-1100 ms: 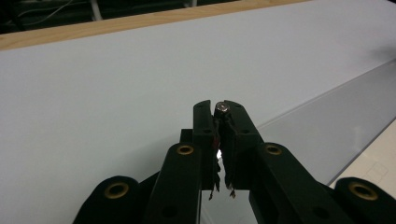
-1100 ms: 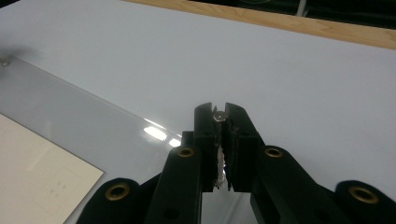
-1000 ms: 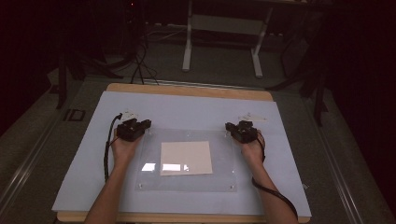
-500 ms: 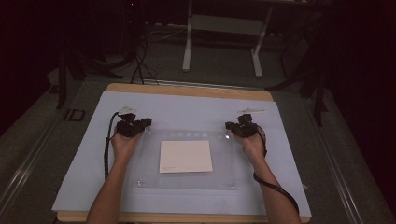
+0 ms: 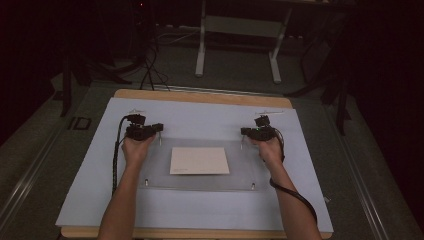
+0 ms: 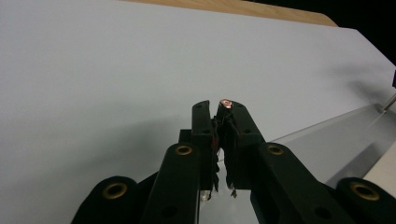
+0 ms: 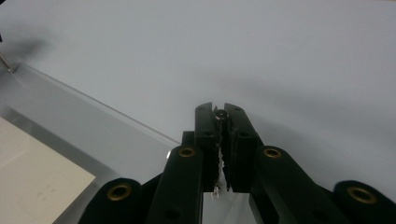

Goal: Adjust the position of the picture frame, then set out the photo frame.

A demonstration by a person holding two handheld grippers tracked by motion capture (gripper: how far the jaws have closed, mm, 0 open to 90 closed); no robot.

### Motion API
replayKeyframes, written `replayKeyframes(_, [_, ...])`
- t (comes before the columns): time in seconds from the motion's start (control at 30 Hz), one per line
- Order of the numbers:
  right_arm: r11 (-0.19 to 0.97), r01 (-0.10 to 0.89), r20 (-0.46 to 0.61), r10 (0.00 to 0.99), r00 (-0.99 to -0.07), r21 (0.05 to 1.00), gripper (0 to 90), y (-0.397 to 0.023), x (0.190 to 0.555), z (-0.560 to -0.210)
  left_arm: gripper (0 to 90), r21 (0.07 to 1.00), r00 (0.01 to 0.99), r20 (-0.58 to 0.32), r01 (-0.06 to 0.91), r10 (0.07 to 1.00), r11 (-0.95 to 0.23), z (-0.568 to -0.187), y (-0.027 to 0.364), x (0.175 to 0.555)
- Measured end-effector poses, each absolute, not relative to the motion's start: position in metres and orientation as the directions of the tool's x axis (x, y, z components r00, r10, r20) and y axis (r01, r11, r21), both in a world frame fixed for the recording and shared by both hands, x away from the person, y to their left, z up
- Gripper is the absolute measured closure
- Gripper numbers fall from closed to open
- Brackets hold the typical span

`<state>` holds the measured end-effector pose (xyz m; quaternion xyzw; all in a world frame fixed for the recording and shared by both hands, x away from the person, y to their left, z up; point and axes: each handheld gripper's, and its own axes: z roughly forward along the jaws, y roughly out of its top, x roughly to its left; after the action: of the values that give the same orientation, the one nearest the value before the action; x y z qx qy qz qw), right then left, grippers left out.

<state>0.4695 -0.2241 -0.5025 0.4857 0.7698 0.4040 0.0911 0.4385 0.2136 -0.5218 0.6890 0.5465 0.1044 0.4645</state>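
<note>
A clear plastic plate [image 5: 200, 182] with small corner posts lies on a pale blue mat [image 5: 200, 117], with a cream paper sheet [image 5: 200, 160] at its middle. My left gripper [image 5: 158, 131] is at the plate's far left corner, my right gripper [image 5: 243, 133] at its far right corner. In the left gripper view my left gripper [image 6: 217, 105] is shut on a copper-tipped post [image 6: 226, 102], with the plate [image 6: 336, 140] running off to the right. In the right gripper view my right gripper [image 7: 219, 109] is shut on a dark-headed post [image 7: 220, 114], beside the plate [image 7: 70, 116] and the paper [image 7: 32, 186].
The mat covers a wooden table whose far edge [image 5: 200, 96] shows beyond it. Two more posts [image 5: 146, 182] [image 5: 252, 186] stand at the plate's near corners. A grey stand [image 5: 235, 45] and cables are on the dark floor behind the table.
Both hands have shifted slightly toward the far side of the table, and the plate with its paper has moved that way with them. Both grips stay shut.
</note>
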Motion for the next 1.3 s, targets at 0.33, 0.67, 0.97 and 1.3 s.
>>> replayKeyframes(0.33, [0.162, 0.703, 0.292, 0.828, -0.478, 0.693, 85.4, -0.224, 0.479, -0.504, 83.8, 0.731, 0.330, -0.420, 0.675, 0.845, 0.100, -0.525, 0.213, 0.445])
replayKeyframes(0.67, [0.163, 0.703, 0.292, 0.827, -0.480, 0.692, 85.5, -0.224, 0.478, -0.504, 83.8, 0.735, 0.336, -0.413, 0.671, 0.846, 0.092, -0.525, 0.213, 0.445])
replayKeyframes(0.97, [0.163, 0.707, 0.299, 0.824, -0.481, 0.689, 85.4, -0.224, 0.479, -0.503, 83.6, 0.727, 0.323, -0.428, 0.678, 0.844, 0.109, -0.526, 0.212, 0.446])
replayKeyframes(1.3, [0.207, 0.667, 0.213, 0.845, -0.490, 0.716, 68.9, -0.225, 0.472, -0.490, 83.5, 0.706, 0.299, -0.440, 0.698, 0.847, 0.120, -0.525, 0.211, 0.449])
